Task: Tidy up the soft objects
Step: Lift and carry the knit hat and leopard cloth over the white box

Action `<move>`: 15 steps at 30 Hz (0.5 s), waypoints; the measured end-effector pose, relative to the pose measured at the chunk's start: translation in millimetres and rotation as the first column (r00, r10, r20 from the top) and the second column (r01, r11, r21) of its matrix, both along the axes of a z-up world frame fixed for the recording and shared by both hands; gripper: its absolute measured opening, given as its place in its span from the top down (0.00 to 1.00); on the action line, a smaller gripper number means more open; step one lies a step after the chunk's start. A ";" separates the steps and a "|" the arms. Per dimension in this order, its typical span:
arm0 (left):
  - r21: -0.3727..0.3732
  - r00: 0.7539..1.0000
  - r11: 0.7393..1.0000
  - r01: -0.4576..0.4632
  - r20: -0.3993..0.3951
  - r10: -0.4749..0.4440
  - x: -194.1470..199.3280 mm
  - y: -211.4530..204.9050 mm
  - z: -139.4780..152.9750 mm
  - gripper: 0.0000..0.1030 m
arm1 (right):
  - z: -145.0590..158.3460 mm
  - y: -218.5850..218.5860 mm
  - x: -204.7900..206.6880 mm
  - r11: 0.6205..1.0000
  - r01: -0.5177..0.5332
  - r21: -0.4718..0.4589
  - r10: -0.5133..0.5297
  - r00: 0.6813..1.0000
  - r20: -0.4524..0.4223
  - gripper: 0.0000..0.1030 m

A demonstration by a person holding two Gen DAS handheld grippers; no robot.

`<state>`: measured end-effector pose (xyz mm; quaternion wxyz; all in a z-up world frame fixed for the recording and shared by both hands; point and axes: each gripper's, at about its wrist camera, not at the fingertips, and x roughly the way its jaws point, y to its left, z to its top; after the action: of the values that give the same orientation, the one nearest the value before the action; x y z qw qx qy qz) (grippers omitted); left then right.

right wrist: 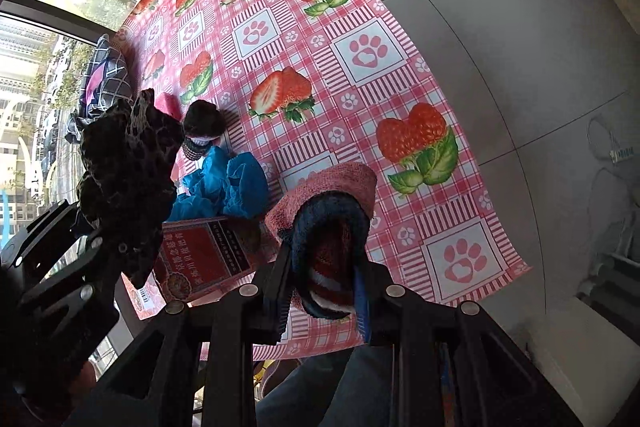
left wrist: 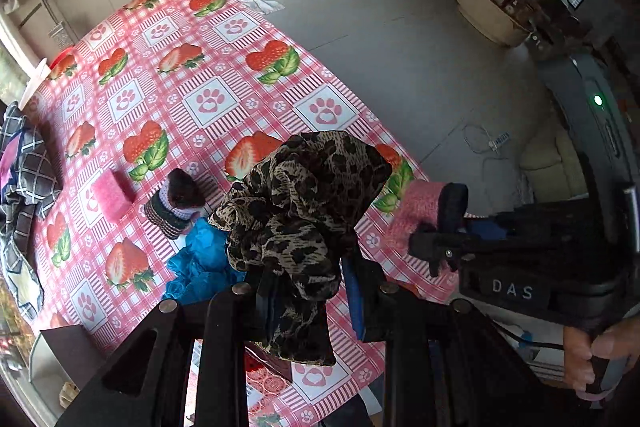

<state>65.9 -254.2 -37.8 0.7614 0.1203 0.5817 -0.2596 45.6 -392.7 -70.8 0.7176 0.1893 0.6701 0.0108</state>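
My left gripper (left wrist: 308, 291) is shut on a leopard-print cloth (left wrist: 300, 211), held bunched above the strawberry tablecloth (left wrist: 208, 75); the cloth also shows dark at the left of the right wrist view (right wrist: 124, 163). My right gripper (right wrist: 320, 287) is shut on a dark blue knit item with a red and white inside (right wrist: 332, 247), over a pink fuzzy cloth (right wrist: 332, 183). In the left wrist view the right gripper (left wrist: 440, 223) sits at the right beside the pink cloth (left wrist: 416, 211). A blue crumpled cloth (left wrist: 200, 259) lies below.
A pink sponge-like block (left wrist: 112, 195) and a striped knit hat with a dark pompom (left wrist: 176, 203) lie on the table. A red printed box (right wrist: 204, 255) sits near the front edge. Plaid fabric (left wrist: 24, 171) is piled at the left. The table edge drops to grey floor (left wrist: 400, 47).
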 end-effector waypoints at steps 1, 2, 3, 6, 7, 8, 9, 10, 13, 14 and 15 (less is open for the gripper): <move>-0.004 1.000 1.000 0.018 -0.008 -0.018 -7.1 -2.0 -0.5 0.72 | -0.6 -1.1 -3.4 1.000 0.005 -0.004 -0.005 1.000 -0.004 0.73; -0.006 0.999 0.999 0.035 -0.013 -0.035 -13.9 -3.4 -1.0 0.72 | -1.7 -1.6 -6.8 1.000 0.008 -0.007 -0.008 1.000 -0.010 0.73; -0.005 0.999 0.999 0.049 -0.017 -0.050 -21.2 -4.4 -1.6 0.72 | -3.1 -2.0 -10.3 1.000 0.011 -0.011 -0.011 1.000 -0.015 0.73; -0.008 0.996 0.997 0.078 -0.034 -0.079 -40.5 -1.6 -3.9 0.72 | -9.2 -0.1 -21.2 1.000 0.017 -0.014 -0.017 0.999 -0.041 0.73; -0.008 0.996 0.996 0.085 -0.040 -0.086 -46.6 0.4 -4.5 0.72 | -11.2 1.6 -24.9 1.000 0.016 -0.015 -0.017 0.999 -0.049 0.73; -0.007 0.995 0.996 0.092 -0.047 -0.092 -52.8 2.7 -5.4 0.72 | -13.2 4.0 -28.5 1.000 0.011 -0.016 -0.012 0.998 -0.057 0.73; -0.007 0.994 0.995 0.100 -0.053 -0.100 -59.0 5.3 -6.2 0.72 | -15.3 6.8 -31.7 1.000 0.003 -0.018 -0.004 0.998 -0.064 0.73; -0.006 0.992 0.994 0.109 -0.057 -0.109 -65.4 8.3 -6.8 0.72 | -16.8 10.1 -34.9 1.000 -0.006 -0.019 0.005 0.997 -0.072 0.73; -0.004 0.990 0.992 0.125 -0.072 -0.125 -84.3 20.1 -8.6 0.72 | -21.0 22.9 -43.8 0.999 -0.041 -0.016 0.039 0.995 -0.094 0.73; -0.005 0.989 0.992 0.128 -0.077 -0.128 -90.0 24.6 -9.4 0.72 | -22.3 27.3 -46.4 0.999 -0.050 -0.014 0.049 0.994 -0.100 0.73; -0.004 0.988 0.991 0.131 -0.080 -0.131 -95.5 29.2 -9.9 0.72 | -23.3 31.9 -48.5 0.998 -0.059 -0.012 0.057 0.993 -0.105 0.73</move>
<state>-29.6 -225.0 -47.8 0.7187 0.1483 0.6027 -0.3133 -3.0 -360.9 -94.1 0.6823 0.1644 0.7122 0.0166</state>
